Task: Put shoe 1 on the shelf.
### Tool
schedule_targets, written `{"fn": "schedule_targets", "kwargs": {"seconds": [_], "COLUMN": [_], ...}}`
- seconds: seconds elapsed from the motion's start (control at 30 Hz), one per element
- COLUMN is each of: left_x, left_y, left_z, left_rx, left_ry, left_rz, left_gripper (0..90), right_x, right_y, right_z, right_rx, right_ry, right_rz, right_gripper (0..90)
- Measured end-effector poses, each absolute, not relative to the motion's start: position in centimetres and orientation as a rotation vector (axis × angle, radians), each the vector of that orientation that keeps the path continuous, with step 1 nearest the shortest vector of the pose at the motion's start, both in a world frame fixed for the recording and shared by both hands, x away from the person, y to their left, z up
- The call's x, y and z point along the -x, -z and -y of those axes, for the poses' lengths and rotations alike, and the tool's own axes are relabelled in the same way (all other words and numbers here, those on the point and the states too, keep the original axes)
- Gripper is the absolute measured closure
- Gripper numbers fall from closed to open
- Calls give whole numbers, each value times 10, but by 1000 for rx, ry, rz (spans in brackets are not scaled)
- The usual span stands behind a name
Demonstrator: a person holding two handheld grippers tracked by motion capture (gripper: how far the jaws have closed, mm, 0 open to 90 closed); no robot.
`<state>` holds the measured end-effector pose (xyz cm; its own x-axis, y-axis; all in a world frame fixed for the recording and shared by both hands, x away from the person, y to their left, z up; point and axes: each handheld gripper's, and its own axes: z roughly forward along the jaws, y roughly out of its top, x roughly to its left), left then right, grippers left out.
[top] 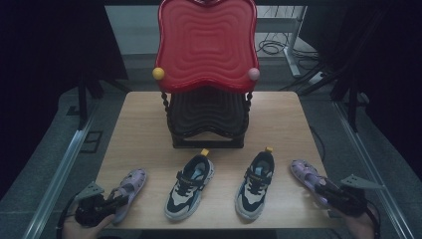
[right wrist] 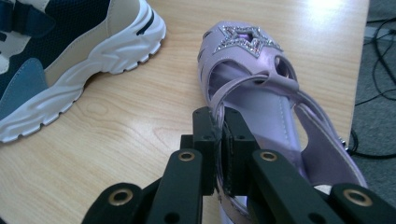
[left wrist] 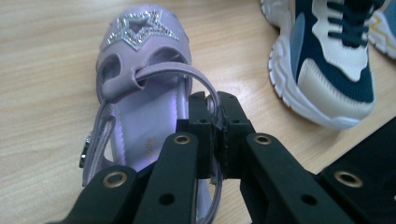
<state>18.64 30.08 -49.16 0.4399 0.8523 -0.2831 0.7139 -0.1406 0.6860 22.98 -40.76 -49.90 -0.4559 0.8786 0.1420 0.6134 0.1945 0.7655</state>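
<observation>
- The left gripper (top: 115, 203) is at the near left corner of the wooden table (top: 278, 119), held by the person's left hand (top: 82, 230).
- Its jaws are clenched on the thin strap (left wrist: 211, 95) of the left purple sandal (top: 130, 188). In the left gripper view the strap passes between the two black pads, which press it from both sides.
- This sandal lies just ahead of those jaws, with its star-decorated toe (left wrist: 138, 29) pointing away from them.
- To the right of the left gripper stand two navy and cream sneakers (top: 190, 185), side by side, between the two grippers. One of them lies near the sandal in the left gripper view, a little apart from it.
- Behind the sneakers, far from both grippers, stands a black rack (top: 208, 119) that carries a red wavy tray (top: 206, 42).
- The right gripper (top: 326, 191) is at the near right corner, in the person's right hand (top: 361, 226).
- Its jaws are also clenched, on the strap (right wrist: 219, 100) of the right purple sandal (top: 306, 174), which lies ahead of them near the table edge.
</observation>
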Motion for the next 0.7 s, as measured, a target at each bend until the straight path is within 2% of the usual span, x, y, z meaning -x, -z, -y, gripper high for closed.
{"fn": "schedule_targets", "kwargs": {"seconds": [0.7], "left_x": [-197], "left_y": [466], "left_z": [-319], "left_rx": [-1733], "left_ry": [-288], "left_rz": [-1271], "left_gripper": [865], "right_x": [-225], "right_y": [486], "right_z": [412], "right_rx": [-1403], "right_ry": [-1314], "right_rz": [-1963], "right_gripper": [860]}}
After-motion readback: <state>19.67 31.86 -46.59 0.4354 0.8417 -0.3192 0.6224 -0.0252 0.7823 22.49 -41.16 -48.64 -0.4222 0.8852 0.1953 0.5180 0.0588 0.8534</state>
